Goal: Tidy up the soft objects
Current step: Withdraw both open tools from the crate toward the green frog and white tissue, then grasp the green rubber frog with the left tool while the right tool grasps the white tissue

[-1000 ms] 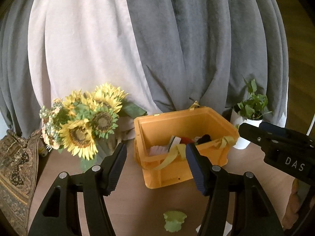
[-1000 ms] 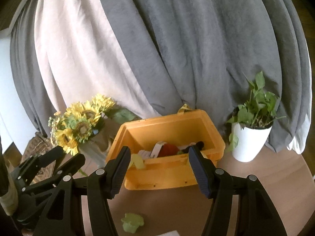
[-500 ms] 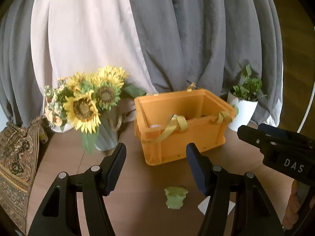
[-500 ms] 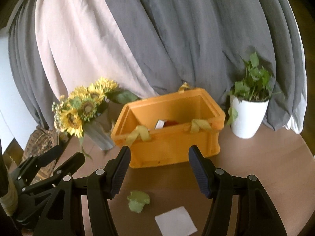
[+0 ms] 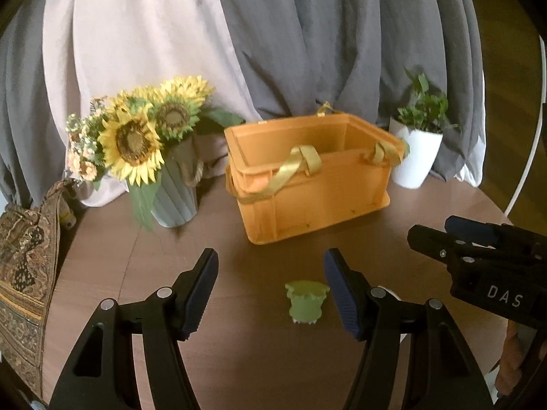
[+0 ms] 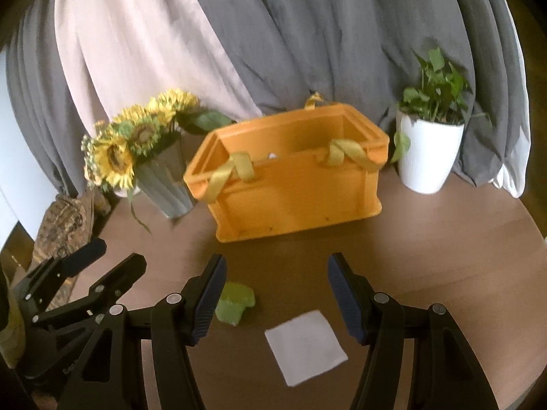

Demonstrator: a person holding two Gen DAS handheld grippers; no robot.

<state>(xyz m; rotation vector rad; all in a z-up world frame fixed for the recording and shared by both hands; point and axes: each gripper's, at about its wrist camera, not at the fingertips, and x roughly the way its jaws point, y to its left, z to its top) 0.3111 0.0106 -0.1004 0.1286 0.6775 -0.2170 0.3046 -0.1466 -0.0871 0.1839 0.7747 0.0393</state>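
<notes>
Backdrop: grey curtains point(image 5: 342, 41), pale panel point(image 5: 136, 34) at 11 o'clock.
Table point(image 6: 444, 239): round, brown wood.
Floor point(image 5: 506, 85): wood, 2 o'clock.
Light: soft daylight.

Left wrist view: looks forward and slightly down over the tabletop point(image 5: 239, 358), own tool point(image 5: 270, 292) at bottom centre, the right tool point(image 5: 478, 239) entering at right edge. Right wrist view: same heading, own tool point(image 6: 277, 294) at bottom, left tool point(image 6: 102, 259) at lower left. Both share the orange crate point(image 5: 307, 184) mid-frame, at middle distance, and the green soft object point(image 6: 236, 302) near the bottom.
</notes>
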